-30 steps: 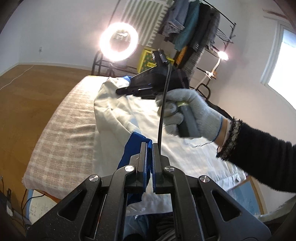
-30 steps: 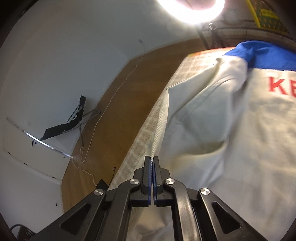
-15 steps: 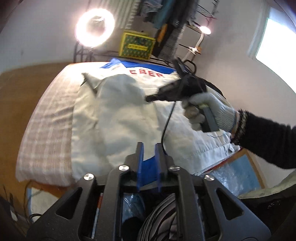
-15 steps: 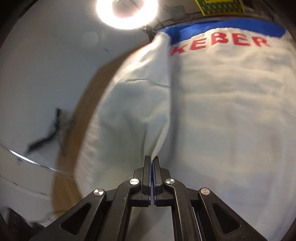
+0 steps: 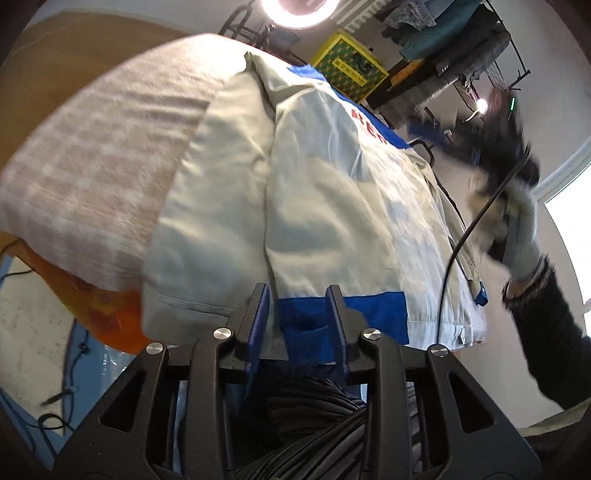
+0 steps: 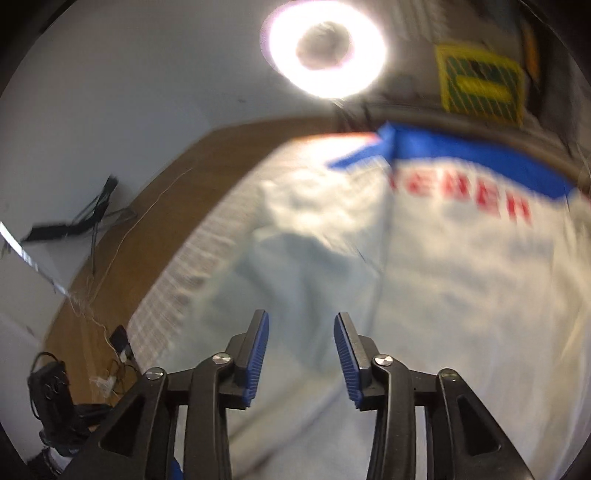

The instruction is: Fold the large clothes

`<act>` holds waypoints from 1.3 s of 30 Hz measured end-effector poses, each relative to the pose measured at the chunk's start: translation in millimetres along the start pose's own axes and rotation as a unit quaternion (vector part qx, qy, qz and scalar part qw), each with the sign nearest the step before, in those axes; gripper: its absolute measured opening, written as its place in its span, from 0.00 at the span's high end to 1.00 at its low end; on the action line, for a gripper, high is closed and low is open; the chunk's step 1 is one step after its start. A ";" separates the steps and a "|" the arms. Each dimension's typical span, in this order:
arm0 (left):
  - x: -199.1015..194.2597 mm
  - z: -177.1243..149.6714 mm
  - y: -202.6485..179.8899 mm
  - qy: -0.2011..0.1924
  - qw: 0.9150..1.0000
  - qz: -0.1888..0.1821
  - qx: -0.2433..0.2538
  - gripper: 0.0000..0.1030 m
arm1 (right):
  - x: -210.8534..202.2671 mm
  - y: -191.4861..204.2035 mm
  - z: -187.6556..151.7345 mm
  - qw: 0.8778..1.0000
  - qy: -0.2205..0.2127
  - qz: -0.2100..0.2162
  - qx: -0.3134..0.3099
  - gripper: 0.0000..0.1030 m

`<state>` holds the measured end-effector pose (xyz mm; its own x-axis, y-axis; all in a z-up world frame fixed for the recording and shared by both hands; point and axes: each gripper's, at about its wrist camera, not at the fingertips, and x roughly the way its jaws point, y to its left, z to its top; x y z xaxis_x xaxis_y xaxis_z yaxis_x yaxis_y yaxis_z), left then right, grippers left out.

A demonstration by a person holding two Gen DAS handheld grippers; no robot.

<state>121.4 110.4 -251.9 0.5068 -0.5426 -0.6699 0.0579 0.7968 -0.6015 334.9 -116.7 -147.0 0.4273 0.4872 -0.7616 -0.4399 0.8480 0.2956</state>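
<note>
A large white jacket (image 5: 325, 206) with blue trim and red letters lies on a table with a checked cloth (image 5: 96, 155). Its left side is folded over the body, and the blue hem (image 5: 369, 314) hangs at the near edge. My left gripper (image 5: 298, 295) is open just above that hem and holds nothing. The other gripper, in a gloved hand (image 5: 517, 229), is raised at the right, blurred. In the right wrist view my right gripper (image 6: 301, 325) is open and empty above the white jacket (image 6: 424, 288).
A ring light (image 5: 299, 11) stands behind the table, beside a yellow crate (image 5: 347, 66) and a clothes rack (image 5: 454, 40). Wooden floor (image 6: 155, 206) lies to the left. Cables (image 6: 74, 387) lie near the table's corner. A window (image 5: 569, 236) is at the right.
Both grippers have opened and let go of the jacket. The sleeve side now lies folded over the body. The left gripper dropped to the hem; the right gripper lifted away.
</note>
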 end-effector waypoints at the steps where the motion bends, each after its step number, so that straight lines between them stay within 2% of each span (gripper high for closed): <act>1: 4.5 -1.9 0.7 0.003 1.000 -0.004 -0.003 0.71 | 1.6 11.6 12.0 1.000 -0.005 -0.001 -0.022 0.56; 4: 16.0 -8.2 2.5 0.013 0.999 -0.021 -0.020 0.71 | 18.2 43.8 39.8 0.998 -0.011 -0.001 -0.063 0.53; 9: 22.1 -16.0 9.7 0.006 0.998 -0.048 -0.043 0.71 | 57.7 63.0 66.0 0.997 -0.003 -0.011 -0.083 0.53; 11: 22.7 -16.2 8.3 0.006 0.997 -0.058 -0.043 0.88 | 75.8 63.7 75.4 0.997 0.008 -0.005 -0.077 0.53; 13: 18.3 -15.0 1.8 -0.003 0.998 -0.058 -0.030 0.93 | 93.6 62.9 84.3 0.998 0.017 -0.006 -0.068 0.53; 15: 11.2 -13.5 -2.9 -0.015 0.998 -0.063 -0.022 0.94 | 108.8 65.3 91.1 0.997 0.025 -0.012 -0.066 0.53; 22: -13.9 -14.2 -21.0 -0.043 0.995 -0.089 -0.013 0.96 | 180.3 76.5 107.8 0.992 0.071 -0.062 -0.080 0.53; 29: -31.7 -10.1 -48.9 -0.057 0.995 -0.084 0.025 0.97 | 232.0 85.5 124.4 0.980 0.106 -0.125 -0.113 0.56; 30: -35.1 -8.9 -50.8 -0.059 0.994 -0.082 0.030 0.97 | 235.3 84.9 126.5 0.979 0.109 -0.129 -0.113 0.67; 31: -34.2 -10.0 -52.0 -0.060 0.994 -0.079 0.033 0.97 | 239.3 82.6 128.7 0.979 0.114 -0.128 -0.108 0.83; 33: -34.9 -8.8 -52.7 -0.061 0.995 -0.069 0.040 0.97 | 242.1 81.3 130.6 0.981 0.117 -0.114 -0.101 0.96; 36: -40.6 -10.5 -42.2 -0.062 0.996 -0.064 0.027 0.97 | 238.7 77.5 136.5 0.987 0.099 -0.101 -0.077 0.99; 39: -49.7 -15.3 -28.3 -0.074 0.997 -0.037 0.014 0.97 | 226.0 68.9 149.3 0.995 0.066 -0.071 -0.023 0.99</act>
<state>81.5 110.7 -208.3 0.6208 -0.5567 -0.5519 0.1225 0.7643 -0.6331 519.1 83.0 -212.7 0.3823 0.3285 -0.8637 -0.4192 0.8946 0.1547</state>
